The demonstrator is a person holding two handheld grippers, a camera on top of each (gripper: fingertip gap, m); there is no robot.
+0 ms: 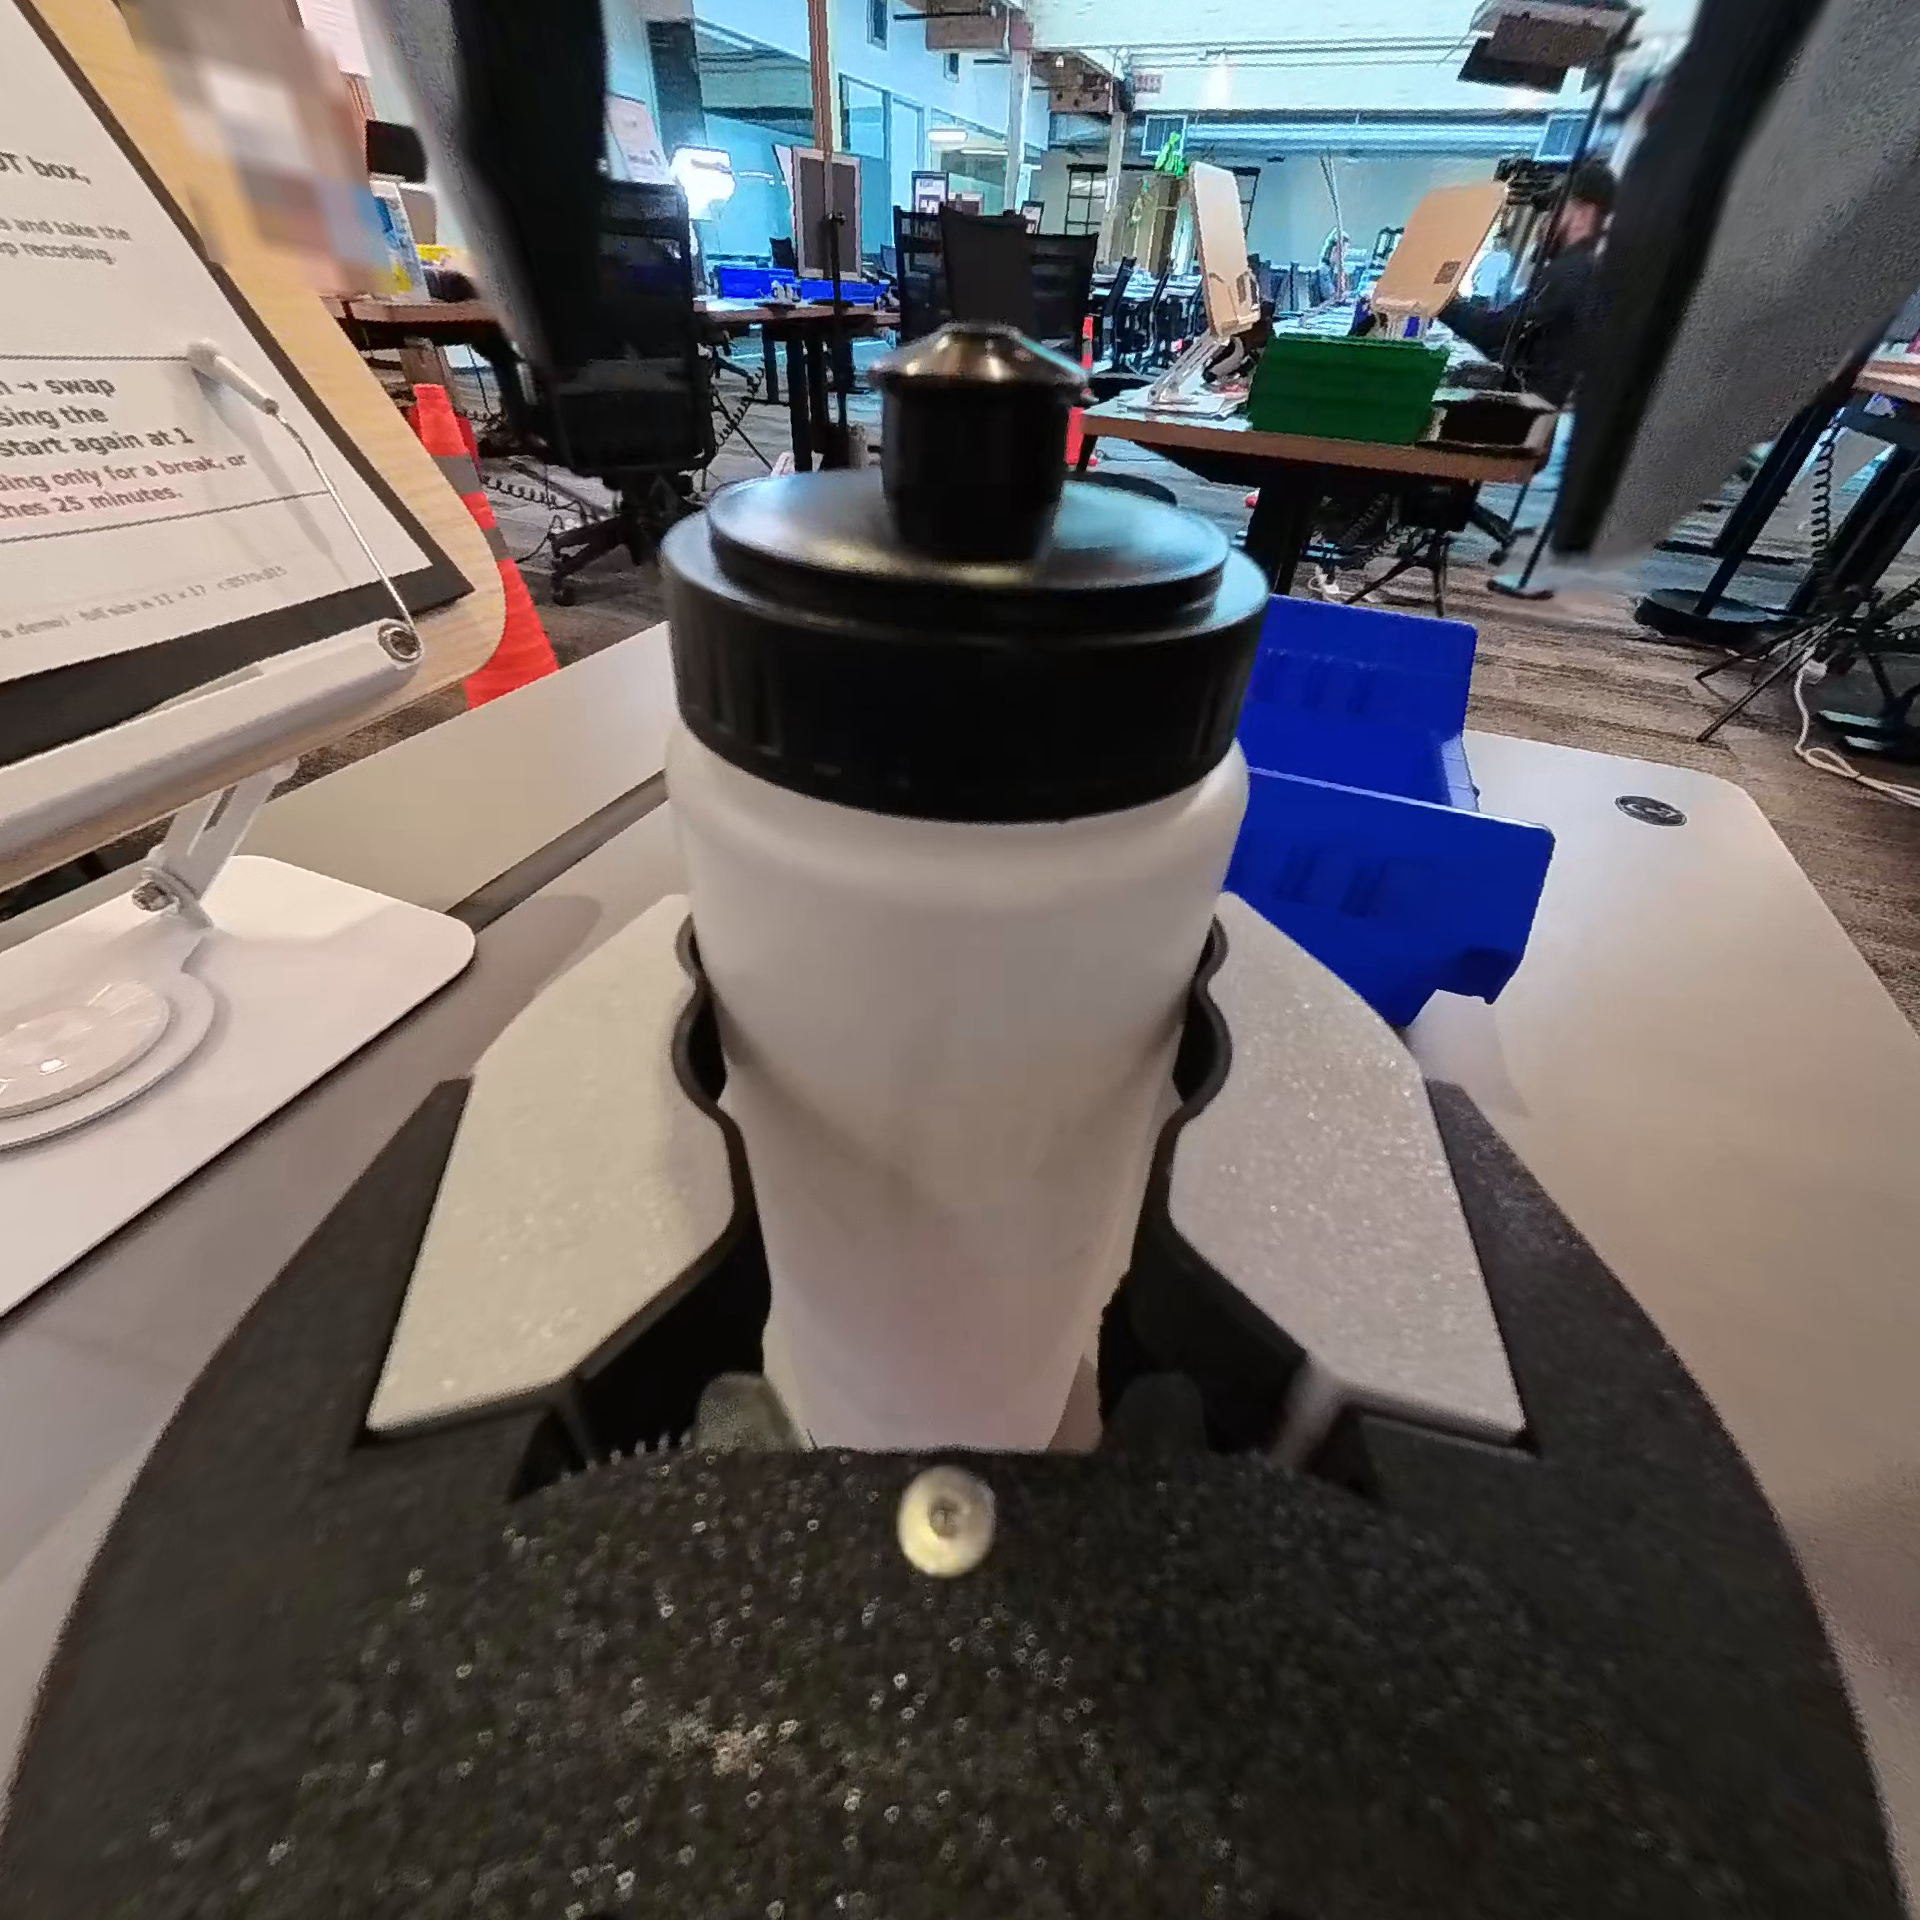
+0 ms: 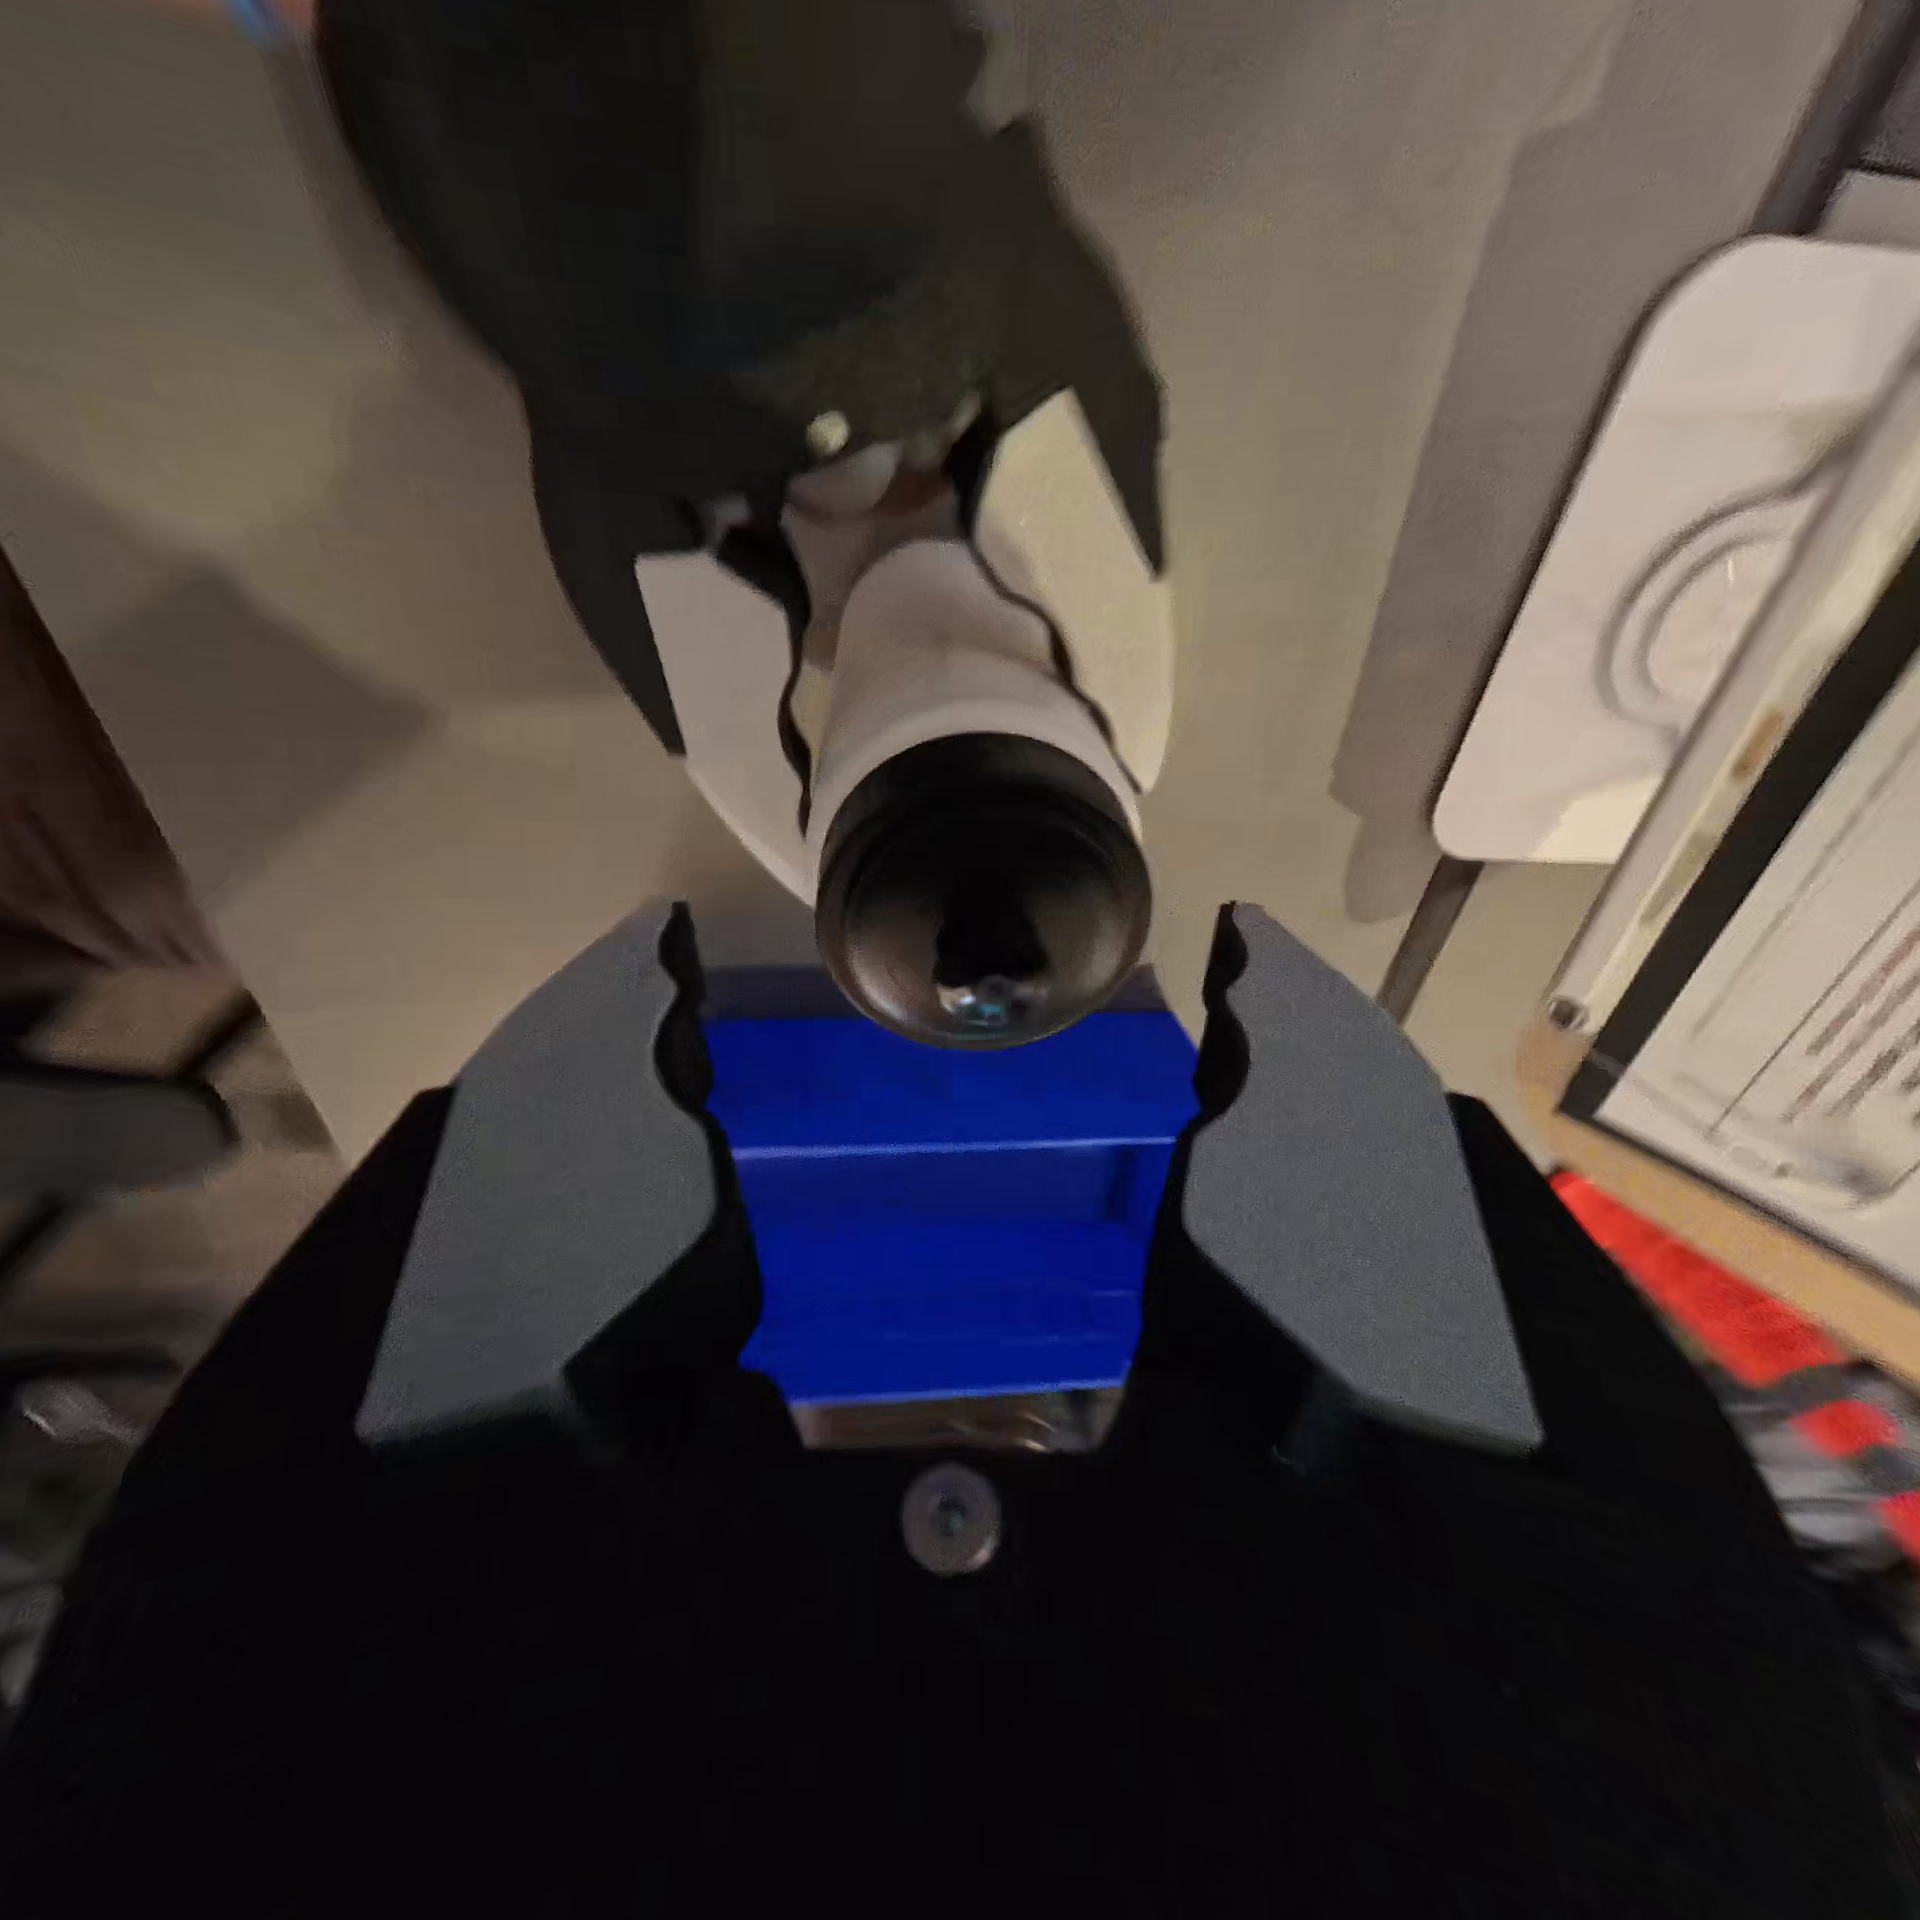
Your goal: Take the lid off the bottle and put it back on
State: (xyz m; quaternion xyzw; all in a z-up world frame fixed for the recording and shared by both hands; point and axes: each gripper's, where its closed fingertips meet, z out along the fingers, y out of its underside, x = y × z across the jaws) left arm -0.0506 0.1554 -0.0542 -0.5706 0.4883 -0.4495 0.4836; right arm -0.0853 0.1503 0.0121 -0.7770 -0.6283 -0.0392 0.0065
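Clamping the light, squeezable white plastic bottle [image 1: 956, 1039] mid-body, left gripper [image 1: 951, 997] steadies it; right gripper [image 2: 951, 966], fingers apart and bare, should take the ribbed black screw lid [image 1: 961, 675] by its rim.

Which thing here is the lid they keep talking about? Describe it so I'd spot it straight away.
Find the white bottle clamped between the left gripper's pale fingers. The lid is the wide black ribbed cap on its top, with a black spout standing up from its middle. Nothing nearby is black and round; the bin behind is blue.
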